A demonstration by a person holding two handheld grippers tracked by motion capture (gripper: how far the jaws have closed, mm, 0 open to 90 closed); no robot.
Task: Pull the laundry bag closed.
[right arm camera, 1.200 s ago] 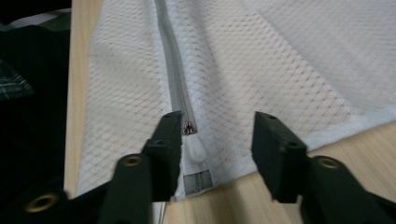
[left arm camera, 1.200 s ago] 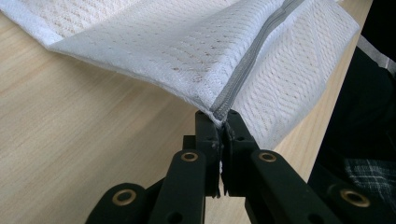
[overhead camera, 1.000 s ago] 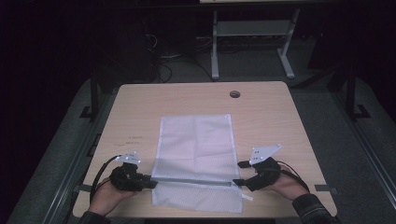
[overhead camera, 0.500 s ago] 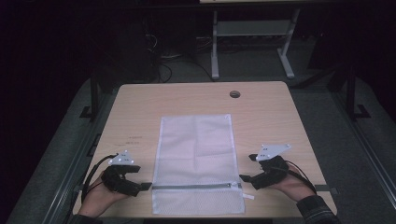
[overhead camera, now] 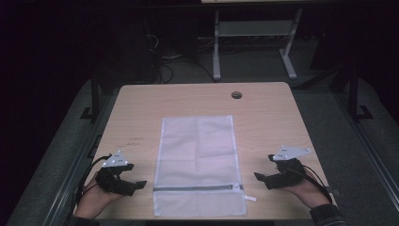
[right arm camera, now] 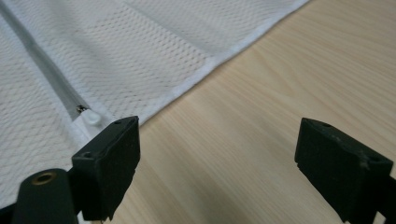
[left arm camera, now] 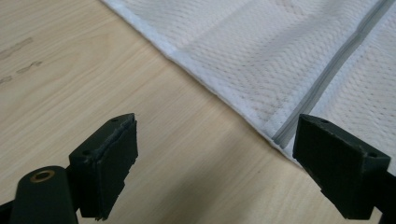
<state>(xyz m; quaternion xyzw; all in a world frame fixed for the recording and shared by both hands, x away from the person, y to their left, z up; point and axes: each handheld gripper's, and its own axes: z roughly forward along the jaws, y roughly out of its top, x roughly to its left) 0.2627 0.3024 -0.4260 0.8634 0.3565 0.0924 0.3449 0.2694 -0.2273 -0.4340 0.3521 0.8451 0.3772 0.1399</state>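
A white mesh bag (overhead camera: 197, 160) lies flat on the wooden table (overhead camera: 277, 122), its grey zipper (overhead camera: 197, 188) running across near the front. My left gripper (overhead camera: 139, 184) rests just left of the bag, open and empty; its jaws have just been opening. In the left gripper view the bag's edge (left arm camera: 280, 56) and the zipper end (left arm camera: 327, 70) lie ahead of the left gripper (left arm camera: 215, 163). My right gripper (overhead camera: 259, 177) sits right of the bag, its empty jaws having just opened wider. The right gripper (right arm camera: 215, 163) faces the zipper pull (right arm camera: 91, 117).
A round cable hole (overhead camera: 236, 95) sits near the table's far edge. Faint pencil marks (overhead camera: 136, 139) lie left of the bag. A metal stand (overhead camera: 254, 33) and cables are on the dark floor beyond the table.
Both grippers have let go of the bag's sides at the zipper line and drawn outward, away from it. Their jaws have spread. The bag now lies flat on the table.
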